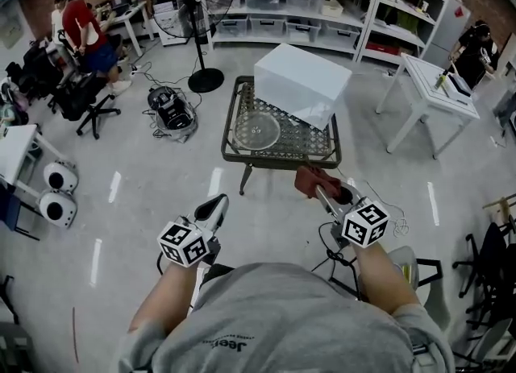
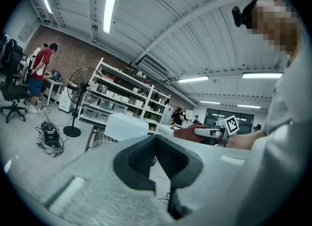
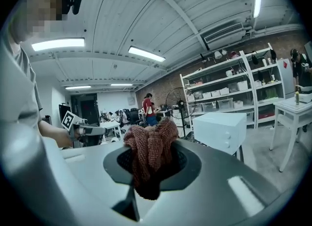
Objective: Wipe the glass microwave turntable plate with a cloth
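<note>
Red-brown cloth (image 3: 150, 154) sits bunched in the right gripper (image 1: 324, 192). The jaws are clamped on it and a loose wad sticks out past the tips. Left gripper (image 1: 214, 206) has its jaws together with nothing between them. The person holds both at waist height on the near side of the table (image 1: 278, 157), neither touching it.

Glass turntable plate (image 1: 258, 131) lies flat on the mesh top in the left half of the table. White microwave (image 1: 302, 81) is on the far right part, its near-left edge just beside the plate. Plate is well apart from both grippers, so I'd say no wiping has begun. The step in hand looks like the approach with the cloth.

To do it well:
- Bring the right gripper forward and down over the plate from the near side, clear of the table rim and the microwave corner.
- Land the loose wad on the glass, not the jaw tips. Hard tips on glass could scratch it or skid.
- Keep the grip tight. Only 1 fold seems pinched, so dragging may pull the cloth out.
- Plate probably slides or turns on the mesh. The left gripper could pin the near-left rim, but its jaws would need to part first if it is to grip.
- Wipe in arcs from centre out to the rim with light pressure. Avoid pushing the plate toward the left edge of the table.
</note>
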The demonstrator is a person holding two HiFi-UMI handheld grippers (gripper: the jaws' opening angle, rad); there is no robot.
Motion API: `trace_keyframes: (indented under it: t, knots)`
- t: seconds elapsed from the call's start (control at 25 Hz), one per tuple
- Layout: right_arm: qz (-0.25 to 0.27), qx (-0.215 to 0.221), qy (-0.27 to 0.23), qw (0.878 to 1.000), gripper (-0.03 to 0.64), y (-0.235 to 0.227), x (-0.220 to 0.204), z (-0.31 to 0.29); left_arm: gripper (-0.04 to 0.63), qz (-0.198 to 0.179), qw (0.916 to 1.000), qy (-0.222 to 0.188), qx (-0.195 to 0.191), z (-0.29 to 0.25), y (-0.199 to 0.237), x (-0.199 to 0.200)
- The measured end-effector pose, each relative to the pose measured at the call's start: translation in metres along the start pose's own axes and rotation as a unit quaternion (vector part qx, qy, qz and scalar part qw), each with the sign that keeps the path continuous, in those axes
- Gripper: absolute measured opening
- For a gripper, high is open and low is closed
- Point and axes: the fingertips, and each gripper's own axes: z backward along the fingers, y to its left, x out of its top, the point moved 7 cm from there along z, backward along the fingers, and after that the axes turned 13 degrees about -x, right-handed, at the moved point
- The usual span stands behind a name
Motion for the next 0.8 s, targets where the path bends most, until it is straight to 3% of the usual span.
trace_keyframes:
  t: [0.32, 0.6, 0.8]
  knots:
    - [-0.010, 0.003, 0.006, 1.000, 0.078, -0.016, 0.003, -0.034, -0.002, 0.011, 0.9999, -0.005, 0.007, -0.013, 0.034, 0.011]
    - [-0.008, -0.033, 0.007, 0.999, 0.078, -0.016, 0.013, -0.122, -0.002, 0.020, 0.9986, -0.006, -0.050, -0.042, 0.144, 0.029]
    - [-0.023, -0.074, 0.003, 0.997, 0.078, -0.010, 0.038, -0.203, -0.002, 0.011, 0.9946, 0.010, -0.103, -0.072, 0.242, 0.075]
